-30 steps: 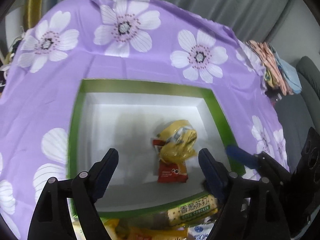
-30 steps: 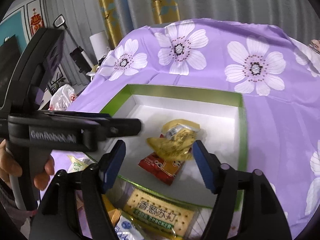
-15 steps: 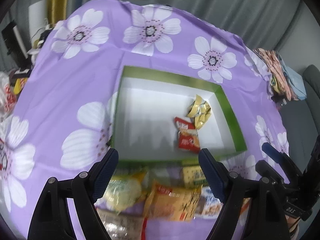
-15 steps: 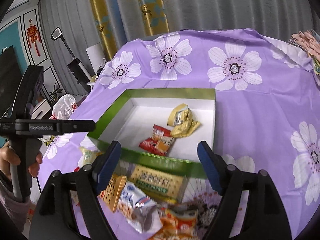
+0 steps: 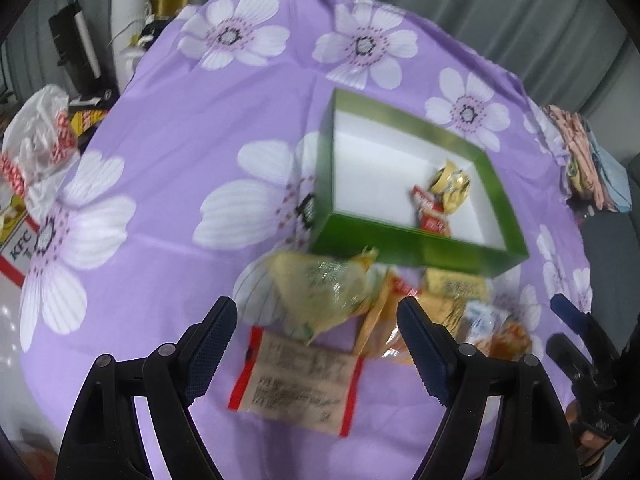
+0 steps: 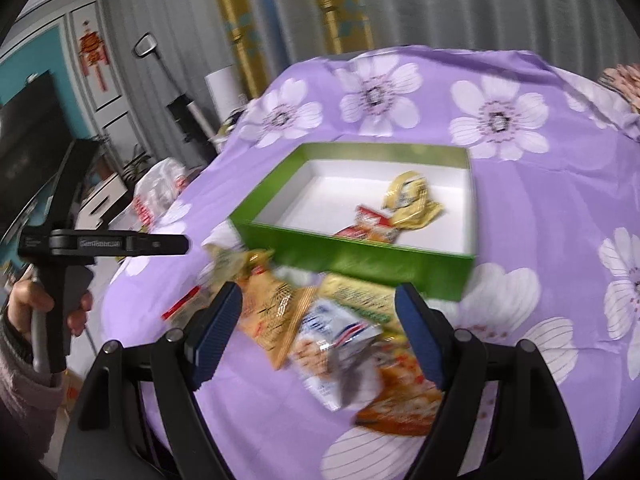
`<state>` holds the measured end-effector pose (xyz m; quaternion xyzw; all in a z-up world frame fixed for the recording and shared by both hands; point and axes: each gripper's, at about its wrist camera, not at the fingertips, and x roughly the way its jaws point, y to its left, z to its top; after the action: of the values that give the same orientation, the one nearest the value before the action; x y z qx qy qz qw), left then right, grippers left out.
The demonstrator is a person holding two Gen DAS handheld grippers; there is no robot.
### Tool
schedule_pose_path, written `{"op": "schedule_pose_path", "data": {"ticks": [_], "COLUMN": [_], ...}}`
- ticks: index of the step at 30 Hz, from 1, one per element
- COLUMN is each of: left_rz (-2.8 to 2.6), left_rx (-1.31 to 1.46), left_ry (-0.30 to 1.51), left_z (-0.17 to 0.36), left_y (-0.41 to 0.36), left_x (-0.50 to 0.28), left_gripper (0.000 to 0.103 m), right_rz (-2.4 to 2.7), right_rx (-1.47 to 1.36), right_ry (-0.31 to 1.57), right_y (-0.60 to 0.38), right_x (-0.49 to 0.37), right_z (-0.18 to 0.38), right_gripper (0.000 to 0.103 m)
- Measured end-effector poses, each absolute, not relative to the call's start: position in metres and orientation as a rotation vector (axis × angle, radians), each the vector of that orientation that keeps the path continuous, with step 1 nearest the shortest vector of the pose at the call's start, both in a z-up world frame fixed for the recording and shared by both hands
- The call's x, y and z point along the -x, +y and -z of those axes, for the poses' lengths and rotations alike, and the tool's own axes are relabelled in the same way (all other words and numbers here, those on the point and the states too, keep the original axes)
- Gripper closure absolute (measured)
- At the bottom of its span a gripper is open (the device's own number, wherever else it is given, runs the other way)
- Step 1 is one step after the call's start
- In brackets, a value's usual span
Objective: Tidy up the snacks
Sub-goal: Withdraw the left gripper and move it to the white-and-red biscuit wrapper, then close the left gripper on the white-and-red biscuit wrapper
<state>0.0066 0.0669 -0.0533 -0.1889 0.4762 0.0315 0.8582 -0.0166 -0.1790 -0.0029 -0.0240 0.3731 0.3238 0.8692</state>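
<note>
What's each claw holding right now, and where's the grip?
Nothing. The left claw and the right claw are both open and empty, above the loose snack packets in front of the green box.

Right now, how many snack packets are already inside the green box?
2. A crumpled gold packet lies toward the far right of the green box, and a red packet lies just in front of it, partly under it. The near wall may hide more.

Purple cloth with white flowers

The box (image 5: 404,246) is green outside, white inside. A red snack (image 5: 430,216) and a gold snack (image 5: 450,186) lie in it.
</note>
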Motion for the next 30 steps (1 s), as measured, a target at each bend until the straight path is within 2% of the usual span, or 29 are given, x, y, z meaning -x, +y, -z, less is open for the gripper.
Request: {"op": "schedule_pose_path", "data": {"ticks": [16, 21, 24, 28, 30], "left_rz": [-0.082, -0.053, -0.045, -0.040, -0.039], "left_rx": [0.412, 0.413, 0.412, 0.427, 0.411], "left_ry": [1.113, 1.129, 1.139, 1.141, 1.144], "left_z": [0.101, 0.109, 0.113, 0.117, 0.118], "left_y": [0.081, 0.079, 0.078, 0.080, 0.078], "left_x": [0.018, 0.019, 0.020, 0.020, 0.019], "left_gripper": [0.021, 0.021, 0.027, 0.029, 0.029], "right_rz": [-0.886, -0.906, -0.901, -0.899, -0.897], "right_rx": [0.084, 0.066, 0.069, 0.068, 0.066], "right_ry": [0.944, 1.011, 1.050, 1.059, 1.063], "right_y": [-0.095, -0.077, -0.068, -0.059, -0.055], "right_x": [0.045, 0.041, 0.040, 0.040, 0.038], "right_z": [0.061, 0.081, 0.092, 0.097, 0.098], "right_gripper": [0.027, 0.038, 0.043, 0.047, 0.053]}}
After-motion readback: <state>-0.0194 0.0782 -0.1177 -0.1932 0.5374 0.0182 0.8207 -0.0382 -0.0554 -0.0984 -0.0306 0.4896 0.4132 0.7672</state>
